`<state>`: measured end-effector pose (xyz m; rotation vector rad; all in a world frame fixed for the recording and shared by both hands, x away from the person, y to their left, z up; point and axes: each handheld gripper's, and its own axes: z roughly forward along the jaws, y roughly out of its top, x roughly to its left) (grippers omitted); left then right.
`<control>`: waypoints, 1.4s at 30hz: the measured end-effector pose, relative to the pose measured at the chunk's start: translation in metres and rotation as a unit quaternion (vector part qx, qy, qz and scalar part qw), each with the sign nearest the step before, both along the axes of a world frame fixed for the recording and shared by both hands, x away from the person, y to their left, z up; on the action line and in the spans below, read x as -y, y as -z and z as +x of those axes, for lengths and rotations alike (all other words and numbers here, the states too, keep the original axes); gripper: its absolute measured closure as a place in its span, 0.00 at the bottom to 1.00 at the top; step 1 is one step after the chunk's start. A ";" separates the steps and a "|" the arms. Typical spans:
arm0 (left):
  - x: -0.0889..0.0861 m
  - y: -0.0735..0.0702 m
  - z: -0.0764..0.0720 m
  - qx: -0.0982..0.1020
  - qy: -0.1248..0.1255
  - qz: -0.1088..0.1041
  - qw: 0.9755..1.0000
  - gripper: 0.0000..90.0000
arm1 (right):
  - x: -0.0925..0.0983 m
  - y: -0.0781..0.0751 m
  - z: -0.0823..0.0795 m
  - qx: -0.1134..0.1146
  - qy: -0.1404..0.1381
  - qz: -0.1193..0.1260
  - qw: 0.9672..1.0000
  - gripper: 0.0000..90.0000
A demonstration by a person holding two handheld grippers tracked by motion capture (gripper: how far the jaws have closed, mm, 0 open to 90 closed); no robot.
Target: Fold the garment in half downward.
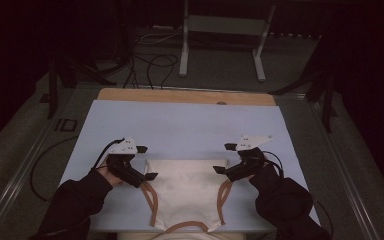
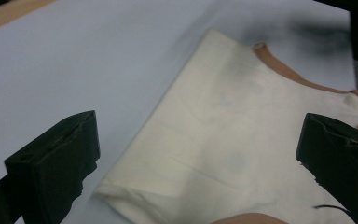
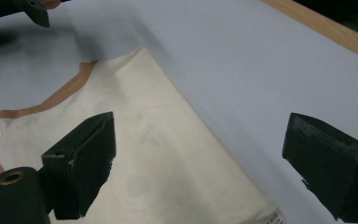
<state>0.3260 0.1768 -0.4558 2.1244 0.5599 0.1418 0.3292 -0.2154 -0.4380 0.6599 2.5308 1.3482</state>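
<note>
Two open grippers poised at the far corners of a folded cream garment on a pale blue mat.

The pale blue mat (image 1: 180, 125) covers most of the wooden table (image 1: 180, 95), and the cream garment (image 1: 187, 192) with tan trim (image 1: 152, 205) lies flat on it between the two grippers, its folded far edge level with their tips. The left gripper (image 1: 150, 162) sits just beside the garment's far left corner; in the left gripper view (image 2: 196, 154) its jaws stand wide apart, released, holding nothing, the corner of the fold lying between and below them. The right gripper (image 1: 222, 159) sits just beside the far right corner; in the right gripper view (image 3: 200, 158) its jaws are likewise spread and empty, straddling the folded edge, cloth under one jaw and bare mat under the other.
</note>
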 end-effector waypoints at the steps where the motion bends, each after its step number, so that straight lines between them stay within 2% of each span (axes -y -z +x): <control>1: 0.000 0.002 0.003 -0.005 -0.002 0.001 1.000 0.00 | 0.001 0.002 0.002 -0.003 0.002 0.000 1.000 0.11; 4: 0.002 0.010 0.009 -0.017 -0.008 0.016 1.000 0.00 | 0.002 0.010 0.007 -0.015 0.004 -0.006 1.000 0.11; 8: 0.003 0.024 0.018 -0.026 -0.013 0.026 0.999 0.00 | 0.004 0.024 0.013 -0.028 0.010 -0.019 0.999 0.10; 11: 0.002 0.034 0.024 -0.031 -0.024 0.041 0.998 0.00 | 0.006 0.032 0.018 -0.048 0.007 -0.015 0.999 0.10; 17: -0.001 0.048 0.029 -0.048 -0.024 0.065 0.996 0.01 | 0.010 0.048 0.029 -0.063 0.019 -0.033 0.997 0.10; 20: -0.002 0.052 0.033 -0.053 -0.033 0.072 0.995 0.06 | 0.013 0.056 0.034 -0.072 0.027 -0.039 0.996 0.14; 24: -0.001 0.059 0.037 -0.049 -0.046 0.088 0.994 0.16 | 0.015 0.066 0.040 -0.081 0.035 -0.048 0.995 0.17; 26: -0.001 0.061 0.038 -0.051 -0.045 0.094 0.993 0.20 | 0.016 0.070 0.042 -0.085 0.037 -0.056 0.994 0.19; 28: 0.001 0.063 0.038 -0.054 -0.045 0.096 0.993 0.24 | 0.017 0.074 0.044 -0.088 0.037 -0.063 0.993 0.22; 34: 0.004 0.063 0.035 -0.042 -0.045 0.102 0.993 0.38 | 0.015 0.081 0.045 -0.100 0.038 -0.073 0.992 0.33; 35: 0.004 0.063 0.034 -0.040 -0.044 0.104 0.993 0.40 | 0.013 0.081 0.045 -0.095 0.038 -0.079 0.992 0.33; 38: 0.006 0.062 0.032 -0.040 -0.042 0.107 0.993 0.49 | 0.011 0.080 0.043 -0.090 0.032 -0.086 0.992 0.45; 42: 0.006 0.061 0.031 -0.045 -0.042 0.105 0.993 0.61 | 0.011 0.078 0.042 -0.090 0.027 -0.094 0.991 0.68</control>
